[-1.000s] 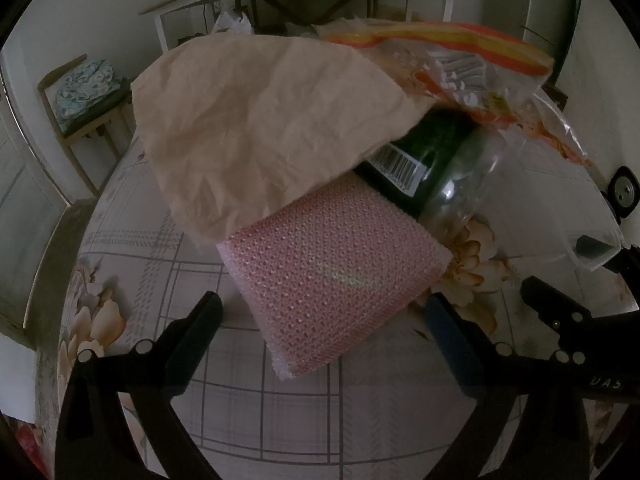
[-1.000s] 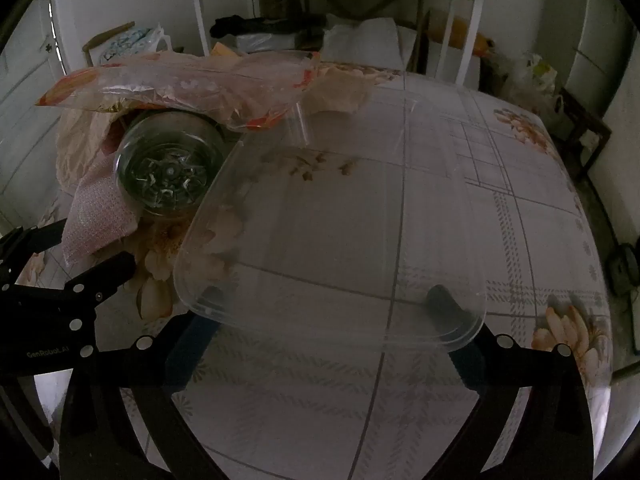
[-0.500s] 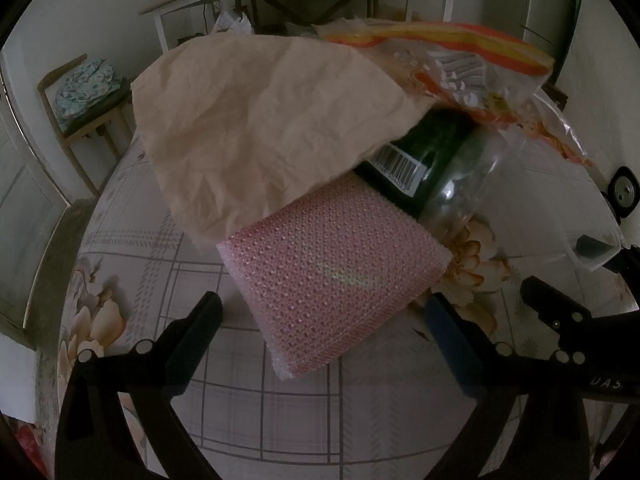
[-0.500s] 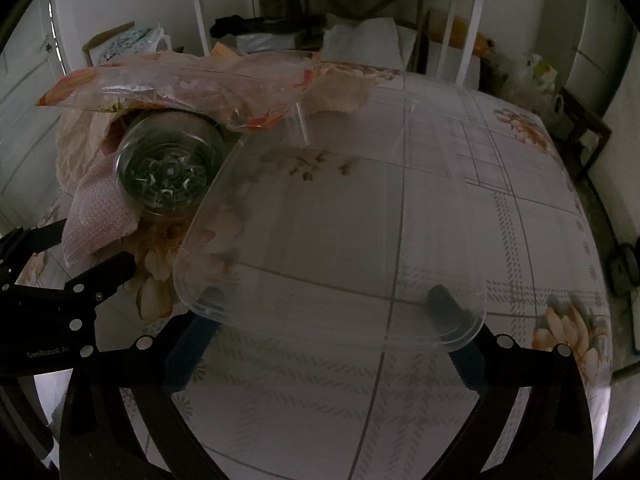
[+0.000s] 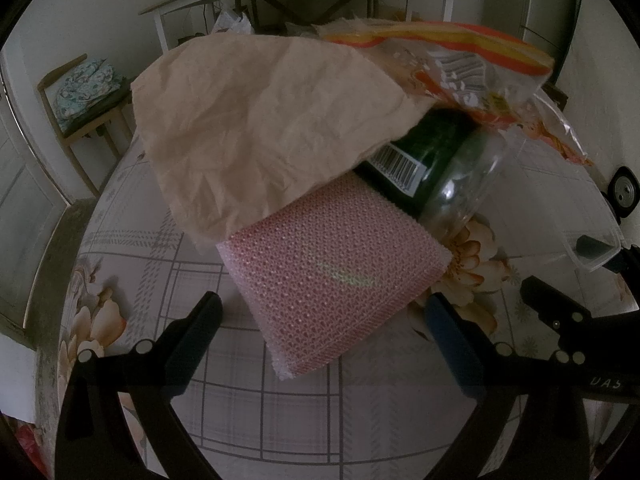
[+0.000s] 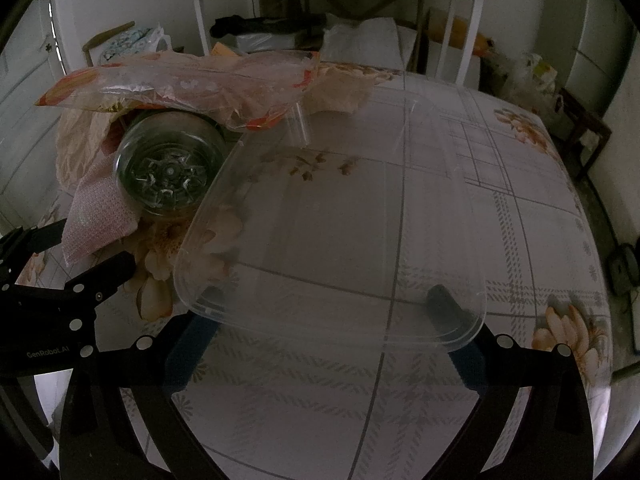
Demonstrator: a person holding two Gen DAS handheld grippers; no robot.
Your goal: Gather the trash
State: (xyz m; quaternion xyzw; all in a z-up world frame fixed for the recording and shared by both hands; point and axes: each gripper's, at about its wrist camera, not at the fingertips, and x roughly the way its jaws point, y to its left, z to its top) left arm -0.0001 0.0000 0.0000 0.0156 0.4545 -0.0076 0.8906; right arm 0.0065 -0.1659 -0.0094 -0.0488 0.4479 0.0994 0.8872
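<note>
Bare tablecloth (image 6: 500,208) beyond clear lid (image 6: 340,220)

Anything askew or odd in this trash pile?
Yes: the green-labelled clear plastic bottle lies on its side, half buried under crumpled tan paper and an orange-striped clear bag. No spill shows.

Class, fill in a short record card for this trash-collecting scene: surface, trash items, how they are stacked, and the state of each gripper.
surface: floral tablecloth
trash: brown paper, pink bubble wrap, green bottle, orange wrapper, clear plastic lid
stacking: paper overlaps bubble wrap and bottle; wrapper lies atop bottle
left gripper: open, facing bubble wrap
right gripper: open, fingertips beneath the lid's near edge
</note>
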